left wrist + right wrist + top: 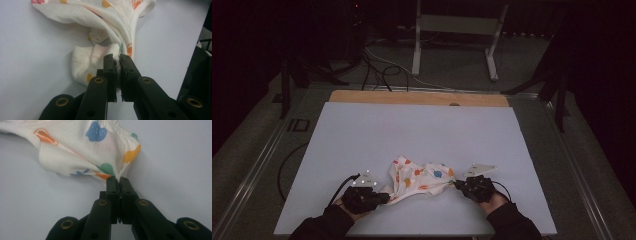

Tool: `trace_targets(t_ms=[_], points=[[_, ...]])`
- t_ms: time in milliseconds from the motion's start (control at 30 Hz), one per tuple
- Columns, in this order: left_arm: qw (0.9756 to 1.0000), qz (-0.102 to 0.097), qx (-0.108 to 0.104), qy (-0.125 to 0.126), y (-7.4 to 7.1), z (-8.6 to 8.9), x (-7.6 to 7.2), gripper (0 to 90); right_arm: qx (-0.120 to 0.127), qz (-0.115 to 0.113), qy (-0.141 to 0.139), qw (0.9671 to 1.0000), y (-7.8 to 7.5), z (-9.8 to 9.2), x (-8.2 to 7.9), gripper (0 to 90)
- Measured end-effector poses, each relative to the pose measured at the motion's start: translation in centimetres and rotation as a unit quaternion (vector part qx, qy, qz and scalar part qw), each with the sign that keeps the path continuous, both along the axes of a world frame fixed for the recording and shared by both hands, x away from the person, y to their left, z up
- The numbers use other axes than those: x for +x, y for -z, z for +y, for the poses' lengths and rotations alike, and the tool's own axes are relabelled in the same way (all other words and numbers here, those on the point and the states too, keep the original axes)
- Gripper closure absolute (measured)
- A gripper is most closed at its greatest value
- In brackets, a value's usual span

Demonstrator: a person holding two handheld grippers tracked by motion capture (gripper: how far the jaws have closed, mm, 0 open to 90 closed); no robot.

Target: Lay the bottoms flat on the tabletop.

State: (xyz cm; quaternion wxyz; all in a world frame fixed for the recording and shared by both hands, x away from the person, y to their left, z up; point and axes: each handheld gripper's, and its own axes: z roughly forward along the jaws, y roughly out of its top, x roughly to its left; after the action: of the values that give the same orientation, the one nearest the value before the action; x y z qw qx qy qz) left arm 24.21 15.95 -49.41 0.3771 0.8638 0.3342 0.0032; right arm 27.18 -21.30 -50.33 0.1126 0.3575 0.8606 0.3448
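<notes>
A small white garment (419,178) printed with orange, blue and green fruit shapes lies crumpled near the front of the white table (412,130). My left gripper (384,196) is shut on its left end; in the left gripper view the cloth (105,32) is pinched between the black jaws of that gripper (117,61). My right gripper (457,185) is shut on the right end. In the right gripper view the elastic-edged cloth (82,152) bunches at the tips of that gripper (118,180). The garment stretches loosely between the two.
A wooden strip (417,97) borders the table's far edge. Beyond it on the dim floor stand a white metal frame (457,35) and some cables (377,70). Dark sleeves (512,225) enter from the bottom edge.
</notes>
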Motion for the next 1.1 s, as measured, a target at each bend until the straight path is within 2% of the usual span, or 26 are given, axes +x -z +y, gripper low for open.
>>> trace_targets(t_ms=[100, 133, 233, 333, 433, 467, 533, 567, 600, 700, 767, 800, 867, 967, 1100], points=[[1.0, -0.004, -0.007, -0.004, -0.4, 0.2, 0.0, 82.0, 0.006, -0.006, 0.002, 1.0, -0.5, -0.1, 0.0, 83.9], [0.9999, -0.008, -0.006, -0.008, -0.7, 0.2, 0.1, 78.4, 0.006, -0.009, 0.001, 0.9999, -0.8, -0.2, 0.0, 80.4], [0.9996, -0.019, -0.012, -0.02, -1.6, 0.5, 0.5, 61.3, 0.028, -0.02, 0.009, 0.9993, -1.8, -0.7, 0.2, 67.4], [0.9992, -0.027, -0.015, -0.027, -2.7, 0.6, 1.4, 49.4, 0.047, -0.03, 0.023, 0.9982, -2.8, -1.2, 0.6, 53.0], [0.999, -0.032, -0.015, -0.027, -3.1, 0.5, 1.7, 44.6, 0.054, -0.031, 0.024, 0.9978, -3.1, -1.3, 0.9, 49.6], [0.9987, -0.041, -0.012, -0.03, -3.8, 0.3, 2.8, 41.9, 0.069, -0.03, 0.029, 0.9968, -3.8, -1.2, 1.7, 42.8], [0.9984, -0.046, -0.013, -0.029, -4.2, 0.0, 3.7, 40.7, 0.081, -0.03, 0.03, 0.9958, -4.1, -1.1, 2.2, 38.7], [0.9984, -0.046, -0.013, -0.029, -4.2, 0.0, 3.7, 40.7, 0.081, -0.032, 0.031, 0.9957, -4.3, -0.9, 2.5, 38.6], [0.9981, -0.051, -0.007, -0.034, -4.3, -0.3, 4.7, 40.8, 0.082, -0.034, 0.033, 0.9955, -4.4, -0.8, 3.0, 39.0], [0.998, -0.047, -0.008, -0.041, -4.1, -0.8, 6.3, 40.8, 0.084, -0.03, 0.04, 0.9952, -4.4, -0.3, 3.8, 40.4], [0.9979, -0.048, -0.008, -0.043, -3.9, -1.0, 6.8, 40.8, 0.085, -0.028, 0.043, 0.9951, -4.4, 0.0, 4.1, 41.1], [0.9981, -0.04, -0.004, -0.046, -3.4, -1.4, 7.9, 40.8, 0.083, -0.028, 0.04, 0.9954, -4.3, 0.3, 4.4, 42.8], [0.9983, -0.034, -0.001, -0.048, -2.7, -1.8, 8.8, 40.7, 0.07, -0.012, 0.03, 0.997, -3.5, 1.3, 5.3, 45.9], [0.9986, -0.017, 0.011, -0.05, -1.3, -2.3, 10.0, 40.7, 0.057, 0.004, 0.028, 0.998, -2.5, 2.2, 6.1, 50.7], [0.9971, 0.001, 0.032, -0.069, 0.5, -2.6, 10.9, 42.5, 0.031, 0.023, 0.026, 0.9989, -1.0, 2.8, 6.6, 55.0]])
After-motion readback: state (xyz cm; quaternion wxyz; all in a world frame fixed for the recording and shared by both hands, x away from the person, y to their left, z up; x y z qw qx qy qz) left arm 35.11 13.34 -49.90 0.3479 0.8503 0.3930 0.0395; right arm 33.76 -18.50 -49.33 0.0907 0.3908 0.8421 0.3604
